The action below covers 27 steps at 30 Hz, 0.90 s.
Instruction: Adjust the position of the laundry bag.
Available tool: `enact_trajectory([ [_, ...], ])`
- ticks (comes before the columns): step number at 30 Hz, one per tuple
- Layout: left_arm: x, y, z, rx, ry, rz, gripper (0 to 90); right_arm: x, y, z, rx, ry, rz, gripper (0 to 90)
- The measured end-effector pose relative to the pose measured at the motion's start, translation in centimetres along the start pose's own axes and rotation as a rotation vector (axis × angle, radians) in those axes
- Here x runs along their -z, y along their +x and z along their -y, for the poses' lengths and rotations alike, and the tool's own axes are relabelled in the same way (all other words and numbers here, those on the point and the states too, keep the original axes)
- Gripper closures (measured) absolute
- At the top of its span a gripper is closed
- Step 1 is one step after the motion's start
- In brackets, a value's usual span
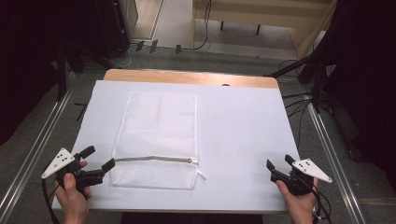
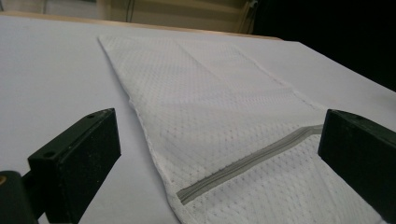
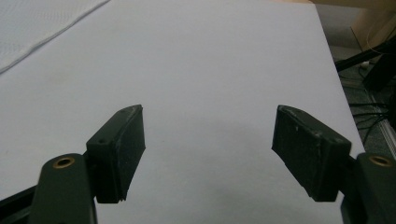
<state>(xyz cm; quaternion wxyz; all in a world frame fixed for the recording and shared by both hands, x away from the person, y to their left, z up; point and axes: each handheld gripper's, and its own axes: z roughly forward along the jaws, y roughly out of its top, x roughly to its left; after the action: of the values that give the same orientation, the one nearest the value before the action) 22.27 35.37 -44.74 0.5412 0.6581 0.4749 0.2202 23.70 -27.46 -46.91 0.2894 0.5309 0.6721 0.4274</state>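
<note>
White mesh is what you are dealing with — 1 laundry bag (image 1: pixel 156 140) lying flat on the left half of the tabletop (image 1: pixel 243 126), its short end close to the near edge, 1 grey zipper (image 1: pixel 154 159) running across it there. Your left gripper (image 1: pixel 98 163) sits at the near-left corner, jaws spread wide, just beside the bag's edge with nothing in them. Your right gripper (image 1: pixel 279 164) waits by the near-right corner, jaws apart too, well away from the bag. The likely risk: thin mesh slips or bunches if you pinch only 1 layer — or the bag drags across the smooth sheet when 1 hand pulls alone.
</note>
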Motion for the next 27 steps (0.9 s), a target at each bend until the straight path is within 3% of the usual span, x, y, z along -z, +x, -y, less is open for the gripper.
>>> enact_trajectory([
  [3, 0.0, 0.2, -0.2, 0.009, -0.022, -0.014, 0.0, 0.0, 0.1, 0.1, -0.009, -0.011, -0.002, 31.4],
  [4, 0.0, 0.0, -0.4, 0.001, -0.022, -0.046, 0.0, 0.1, 0.5, 0.3, -0.019, -0.019, -0.008, 39.2],
  [5, -0.1, -0.2, -0.5, -0.011, -0.023, -0.051, 0.0, 0.0, 0.6, 0.3, -0.018, -0.018, -0.011, 42.9],
  [9, -0.6, -0.8, -0.4, -0.029, 0.001, -0.028, 0.0, -0.6, 2.4, -0.2, 0.004, -0.001, 0.034, 51.5],
  [11, -0.8, -1.0, -0.2, -0.043, 0.027, -0.015, 0.0, -0.7, 2.9, -0.5, -0.002, 0.005, 0.036, 55.1],
  [12, -0.8, -1.0, -0.1, -0.037, 0.027, -0.013, 0.0, -1.0, 3.9, -1.2, 0.014, -0.001, 0.005, 59.7],
  [15, -0.5, -0.8, -0.3, -0.018, 0.001, -0.005, 0.0, -1.7, 5.5, -2.3, 0.056, -0.020, -0.053, 61.0],
  [19, -0.5, -0.8, -0.2, -0.004, -0.004, 0.011, 0.0, -3.2, 7.5, -3.6, 0.092, 0.001, -0.061, 58.4],
  [20, -0.7, -1.0, -0.1, -0.018, 0.011, 0.009, 0.0, -4.2, 8.8, -4.4, 0.074, 0.026, -0.114, 55.6],
  [22, -0.9, -1.3, -0.1, -0.041, 0.023, -0.002, 0.0, -5.2, 10.1, -5.1, 0.058, 0.063, -0.176, 51.8],
  [23, -1.0, -1.4, -0.2, -0.046, 0.025, -0.003, 0.0, -5.8, 10.9, -5.4, 0.078, 0.078, -0.179, 49.9],
  [24, -1.0, -1.3, -0.2, -0.050, 0.023, 0.001, 0.0, -6.4, 11.6, -5.7, 0.094, 0.089, -0.150, 51.7],
  [25, -1.1, -1.3, -0.3, -0.049, 0.020, 0.003, 0.0, -6.9, 12.3, -5.9, 0.092, 0.091, -0.140, 54.3],
  [27, -1.3, -1.2, -0.3, -0.044, 0.020, 0.001, 0.0, -8.0, 13.2, -6.3, 0.069, 0.101, -0.163, 56.2],
])
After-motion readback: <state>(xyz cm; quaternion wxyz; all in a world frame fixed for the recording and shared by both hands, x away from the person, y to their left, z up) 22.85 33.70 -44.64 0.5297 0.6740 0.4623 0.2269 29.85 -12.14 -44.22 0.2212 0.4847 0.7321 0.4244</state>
